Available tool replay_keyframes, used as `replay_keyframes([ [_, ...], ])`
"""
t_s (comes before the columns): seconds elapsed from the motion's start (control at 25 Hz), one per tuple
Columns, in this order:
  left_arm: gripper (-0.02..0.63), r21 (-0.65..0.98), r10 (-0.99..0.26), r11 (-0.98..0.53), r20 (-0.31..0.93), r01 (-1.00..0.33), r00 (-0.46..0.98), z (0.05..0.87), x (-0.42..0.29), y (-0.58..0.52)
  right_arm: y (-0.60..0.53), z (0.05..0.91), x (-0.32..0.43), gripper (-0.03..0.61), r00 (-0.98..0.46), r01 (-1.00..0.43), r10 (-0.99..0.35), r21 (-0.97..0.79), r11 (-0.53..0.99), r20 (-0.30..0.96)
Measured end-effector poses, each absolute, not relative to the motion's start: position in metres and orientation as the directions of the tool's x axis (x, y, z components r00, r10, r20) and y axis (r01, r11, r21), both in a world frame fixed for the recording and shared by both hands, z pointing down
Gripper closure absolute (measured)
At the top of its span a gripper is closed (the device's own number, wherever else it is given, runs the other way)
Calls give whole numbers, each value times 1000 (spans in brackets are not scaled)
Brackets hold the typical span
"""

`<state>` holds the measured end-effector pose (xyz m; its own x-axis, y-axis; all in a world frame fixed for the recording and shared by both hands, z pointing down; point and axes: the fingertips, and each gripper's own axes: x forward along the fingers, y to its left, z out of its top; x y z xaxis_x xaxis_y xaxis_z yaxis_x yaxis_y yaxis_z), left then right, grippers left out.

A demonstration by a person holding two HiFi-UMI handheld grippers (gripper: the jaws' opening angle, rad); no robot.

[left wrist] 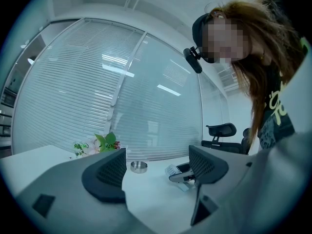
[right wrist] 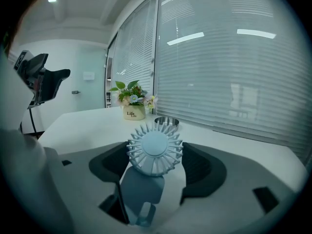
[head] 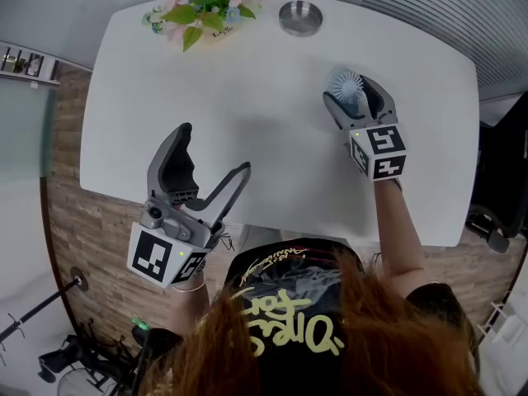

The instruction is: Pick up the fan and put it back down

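Observation:
A small pale blue fan (head: 345, 83) with a round ribbed grille sits between the jaws of my right gripper (head: 351, 91) over the right half of the white table (head: 247, 97). In the right gripper view the fan's head (right wrist: 155, 149) fills the gap and both dark pads (right wrist: 197, 167) lie against its rim; its stand reaches back toward the gripper's body. The left gripper view shows the fan (left wrist: 173, 171) low over the tabletop; I cannot tell whether it touches. My left gripper (head: 216, 148) hovers at the table's near edge, open, nothing between its fingers.
A pot of flowers (head: 206, 7) and a round metal dish (head: 300, 16) stand at the table's far edge, beyond the fan. Window blinds run behind the table. A black office chair (left wrist: 222, 130) stands past the table's right end. A tripod (head: 41, 304) stands on the floor at lower left.

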<state>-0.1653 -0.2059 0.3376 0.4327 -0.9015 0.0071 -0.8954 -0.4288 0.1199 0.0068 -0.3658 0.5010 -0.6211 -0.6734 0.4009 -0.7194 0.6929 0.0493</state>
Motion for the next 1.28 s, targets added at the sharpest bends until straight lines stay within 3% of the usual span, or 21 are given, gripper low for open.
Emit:
replay_keyframes([
  [1.28, 215, 120, -902, -429, -15, -895, 431, 331, -171, -204, -386, 550, -7, 236, -526, -726, -570, 17, 688, 631],
])
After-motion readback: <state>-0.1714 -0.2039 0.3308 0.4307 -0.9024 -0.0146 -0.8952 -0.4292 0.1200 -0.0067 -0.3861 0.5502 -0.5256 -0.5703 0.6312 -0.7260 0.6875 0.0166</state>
